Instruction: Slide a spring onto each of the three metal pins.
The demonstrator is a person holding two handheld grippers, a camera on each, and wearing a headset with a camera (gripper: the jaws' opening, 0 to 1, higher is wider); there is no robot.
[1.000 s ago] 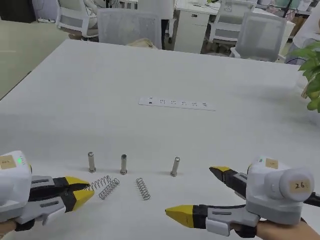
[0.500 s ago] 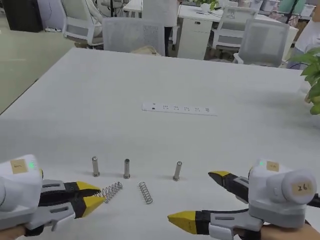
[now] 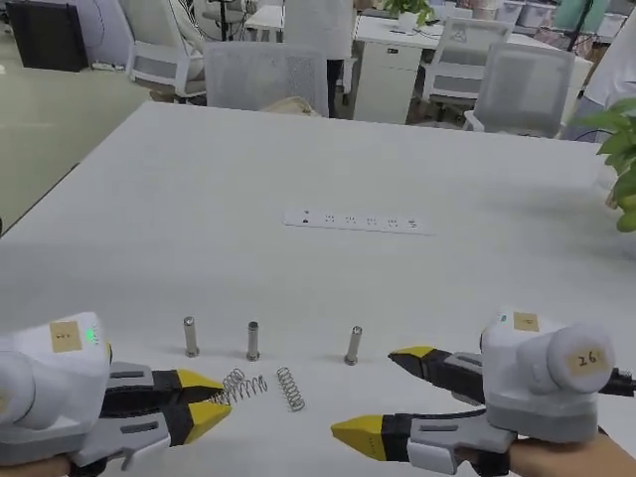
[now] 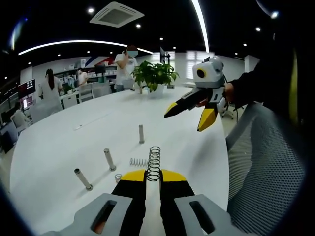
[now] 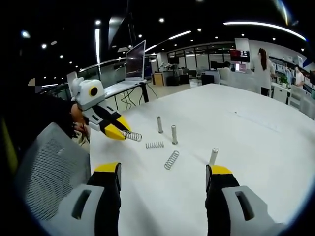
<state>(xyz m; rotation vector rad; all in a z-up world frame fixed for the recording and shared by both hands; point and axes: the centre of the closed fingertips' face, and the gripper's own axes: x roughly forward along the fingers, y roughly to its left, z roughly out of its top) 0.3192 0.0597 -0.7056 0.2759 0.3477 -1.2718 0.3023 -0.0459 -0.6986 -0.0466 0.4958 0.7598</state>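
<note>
Three short metal pins stand upright in a row on the white table: left pin (image 3: pixel 190 336), middle pin (image 3: pixel 253 340), right pin (image 3: pixel 353 345). My left gripper (image 3: pixel 214 398) (image 4: pixel 153 174) is shut on one end of a spring (image 3: pixel 248 387) (image 4: pixel 154 162), which sticks out beyond the tips just above the table, in front of the middle pin. A second spring (image 3: pixel 289 388) (image 5: pixel 172 160) lies loose on the table between the grippers. A third spring (image 5: pixel 154 145) lies near the left gripper's tips. My right gripper (image 3: pixel 372 395) (image 5: pixel 162 169) is open and holds nothing, in front of the right pin.
A white power strip (image 3: pixel 356 221) lies flat mid-table, well beyond the pins. Mesh office chairs (image 3: pixel 266 75) stand along the far edge. A leafy plant (image 3: pixel 621 149) hangs over the right edge. The table between the pins and the strip is bare.
My left gripper has shut on a spring and raised it off the table, moving right toward the middle pin. The right gripper stays open, shifted slightly left.
</note>
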